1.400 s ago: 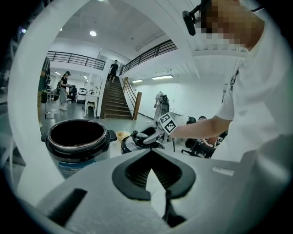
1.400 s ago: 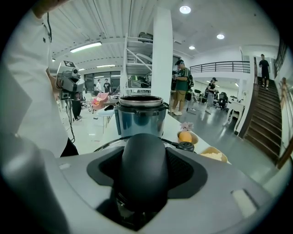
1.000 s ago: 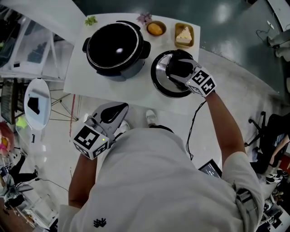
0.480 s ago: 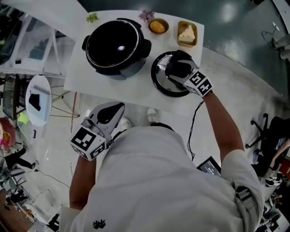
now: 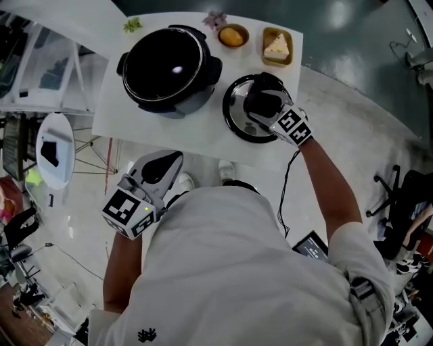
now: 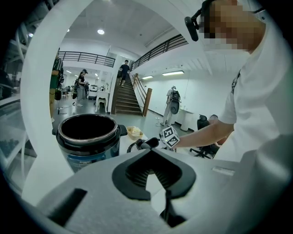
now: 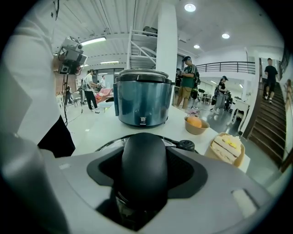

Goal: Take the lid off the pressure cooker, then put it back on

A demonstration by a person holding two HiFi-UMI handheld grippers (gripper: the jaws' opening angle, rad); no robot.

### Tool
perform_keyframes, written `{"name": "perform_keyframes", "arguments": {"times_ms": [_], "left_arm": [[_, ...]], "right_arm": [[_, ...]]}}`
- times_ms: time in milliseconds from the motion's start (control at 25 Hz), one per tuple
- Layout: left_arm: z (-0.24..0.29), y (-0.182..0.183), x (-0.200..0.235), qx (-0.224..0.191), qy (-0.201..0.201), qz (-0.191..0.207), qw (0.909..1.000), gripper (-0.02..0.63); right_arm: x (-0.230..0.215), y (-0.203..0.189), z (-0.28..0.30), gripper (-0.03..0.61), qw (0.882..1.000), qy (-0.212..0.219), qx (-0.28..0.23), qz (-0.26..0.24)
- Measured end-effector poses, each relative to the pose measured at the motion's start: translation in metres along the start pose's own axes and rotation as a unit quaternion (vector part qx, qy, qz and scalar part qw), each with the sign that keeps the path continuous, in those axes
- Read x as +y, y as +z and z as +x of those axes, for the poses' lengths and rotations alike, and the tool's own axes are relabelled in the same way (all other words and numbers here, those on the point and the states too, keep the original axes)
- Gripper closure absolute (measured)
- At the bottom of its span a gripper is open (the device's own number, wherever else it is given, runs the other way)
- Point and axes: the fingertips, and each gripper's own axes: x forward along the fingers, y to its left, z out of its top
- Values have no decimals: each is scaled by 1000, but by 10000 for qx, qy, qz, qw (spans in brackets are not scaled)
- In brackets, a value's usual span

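Lid (image 5: pixel 237 113) unmoved, right gripper (image 5: pixel 262 96) still clamped

Along the far edge of the white table (image 5: pixel 203 128) there's a little round bowl (image 5: pixel 232 35) with something orange in it. Right beside it is a yellowish square dish (image 5: pixel 277 47) holding a wedge of what looks like layered cake or a sandwich. A tiny pink flower (image 5: pixel 215 19) sits just left of the bowl, and there's a green sprig (image 5: pixel 130 26) near the far left corner. Down on the floor I can see a small screen (image 5: pixel 312 246) on the right, an office chair (image 5: pixel 409 192) further right, and a round white stand (image 5: pixel 57 179) on the left with something black on it. The background is a big hall with a staircase (image 6: pixel 126 98), a white pillar (image 7: pixel 167 55) and a few people (image 7: pixel 187 82) standing around.
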Motion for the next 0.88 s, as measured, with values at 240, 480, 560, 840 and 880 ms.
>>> {"name": "perform_keyframes", "arguments": {"times_ms": [240,480,560,840,880], "left_arm": [[2,1,3,17,-39,46,10000,607],[2,0,6,23,-74,48,10000,607],[1,-1,7,33,-82,28,10000,607],[1,-2,9,29,-177,49,9998,607],[1,-3,9,30,-193,55,9998,607]], "right_arm": [[1,-1,0,287,10000,-12,-96,-15],[1,-1,-1,284,9999,18,-143,-9],[1,-3,-1,282,9999,22,-102,10],[-1,5,-16,256,9997,-113,-185,73],[-2,7,-20,255,9996,-163,-226,90]]}}
